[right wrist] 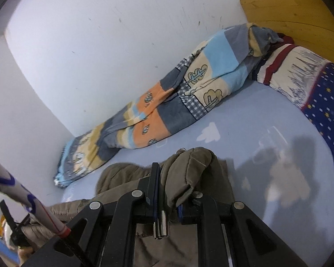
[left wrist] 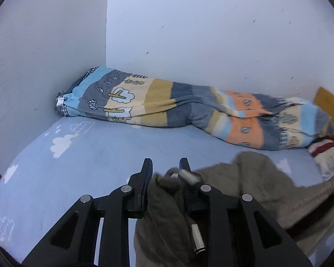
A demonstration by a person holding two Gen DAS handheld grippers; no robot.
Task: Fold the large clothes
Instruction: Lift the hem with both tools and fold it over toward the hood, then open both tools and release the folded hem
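Left view: left hand-held gripper [left wrist: 165, 166], jaws narrowly parted around olive garment [left wrist: 245, 178] (soft, limp, bulky; take by hem corners) over bed [left wrist: 100, 151]. Right view: right hand-held gripper [right wrist: 173, 178] clamped on garment edge.

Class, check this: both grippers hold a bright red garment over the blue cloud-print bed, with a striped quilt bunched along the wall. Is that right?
Not quite. The garment in the left gripper and right gripper is olive-brown, not red, as both wrist views show. The bed and quilt are as stated.
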